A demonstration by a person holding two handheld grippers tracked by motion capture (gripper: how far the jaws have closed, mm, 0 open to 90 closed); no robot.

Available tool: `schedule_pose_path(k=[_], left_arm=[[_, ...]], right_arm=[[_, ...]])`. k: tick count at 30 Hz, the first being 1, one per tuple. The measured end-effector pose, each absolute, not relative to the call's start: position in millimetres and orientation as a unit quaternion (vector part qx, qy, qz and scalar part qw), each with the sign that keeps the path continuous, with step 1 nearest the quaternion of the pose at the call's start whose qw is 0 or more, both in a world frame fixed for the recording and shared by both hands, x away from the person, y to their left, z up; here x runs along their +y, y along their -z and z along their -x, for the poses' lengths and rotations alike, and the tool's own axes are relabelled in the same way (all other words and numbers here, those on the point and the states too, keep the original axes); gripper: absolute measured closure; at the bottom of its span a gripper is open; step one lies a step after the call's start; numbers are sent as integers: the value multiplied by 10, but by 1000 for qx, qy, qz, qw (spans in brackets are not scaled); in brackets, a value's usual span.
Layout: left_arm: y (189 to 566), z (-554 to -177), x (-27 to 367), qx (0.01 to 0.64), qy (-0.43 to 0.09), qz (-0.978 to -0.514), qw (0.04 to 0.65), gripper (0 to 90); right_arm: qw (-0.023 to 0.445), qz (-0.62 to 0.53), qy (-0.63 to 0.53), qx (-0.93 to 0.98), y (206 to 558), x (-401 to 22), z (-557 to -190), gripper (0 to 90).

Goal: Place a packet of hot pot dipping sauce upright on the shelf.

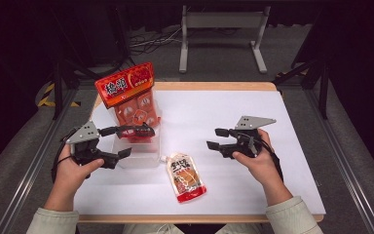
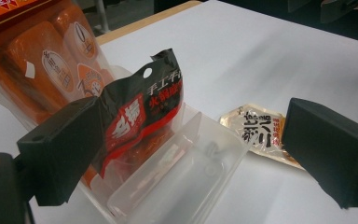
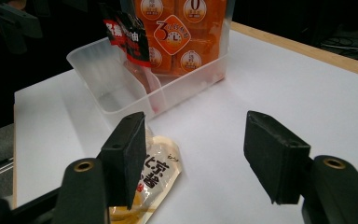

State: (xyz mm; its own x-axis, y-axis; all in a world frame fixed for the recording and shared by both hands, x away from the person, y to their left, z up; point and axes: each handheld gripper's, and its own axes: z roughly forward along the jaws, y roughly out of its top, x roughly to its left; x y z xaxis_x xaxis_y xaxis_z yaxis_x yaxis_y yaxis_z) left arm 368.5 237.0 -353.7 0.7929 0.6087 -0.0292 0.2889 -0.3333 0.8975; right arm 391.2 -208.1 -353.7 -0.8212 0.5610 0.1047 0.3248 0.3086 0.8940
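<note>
At the lower centre of the high view a sauce pouch (image 1: pixel 186 176) lies flat on the white tabletop (image 1: pixel 233 112), just right of a clear plastic bin (image 1: pixel 139 155). The left tool (image 1: pixel 126 141) at centre left is spread, one jaw beside a black-and-red packet (image 2: pixel 142 116) standing in the bin with a tall orange snack bag (image 1: pixel 131 97). The right tool (image 1: pixel 217 138), right of centre, is spread and empty above the tabletop.

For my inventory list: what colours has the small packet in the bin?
Black and red packet, white lettering; clearest in the left gripper view.

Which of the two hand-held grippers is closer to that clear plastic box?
Left. The left gripper has its open jaws right at the clear plastic box, one above it. The right gripper hovers off to the side, beyond the sauce pouch.
</note>
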Motion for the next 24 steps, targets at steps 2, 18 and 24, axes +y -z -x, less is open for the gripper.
schedule_pose_path(k=[2, 18, 24], left_arm=[[3533, -3666, 2367, 279, -158, -802, 504, 63], [3544, -3576, 2297, 275, -153, -806, 502, 63], [3549, -3557, 2274, 272, -152, -808, 500, 63]], right_arm=[[114, -276, -516, 803, 3559, -2044, -3929, 382], [85, -270, -466, 838, 3941, -1684, -4036, 388], [72, -275, -447, 848, 4071, -1594, -4063, 401]])
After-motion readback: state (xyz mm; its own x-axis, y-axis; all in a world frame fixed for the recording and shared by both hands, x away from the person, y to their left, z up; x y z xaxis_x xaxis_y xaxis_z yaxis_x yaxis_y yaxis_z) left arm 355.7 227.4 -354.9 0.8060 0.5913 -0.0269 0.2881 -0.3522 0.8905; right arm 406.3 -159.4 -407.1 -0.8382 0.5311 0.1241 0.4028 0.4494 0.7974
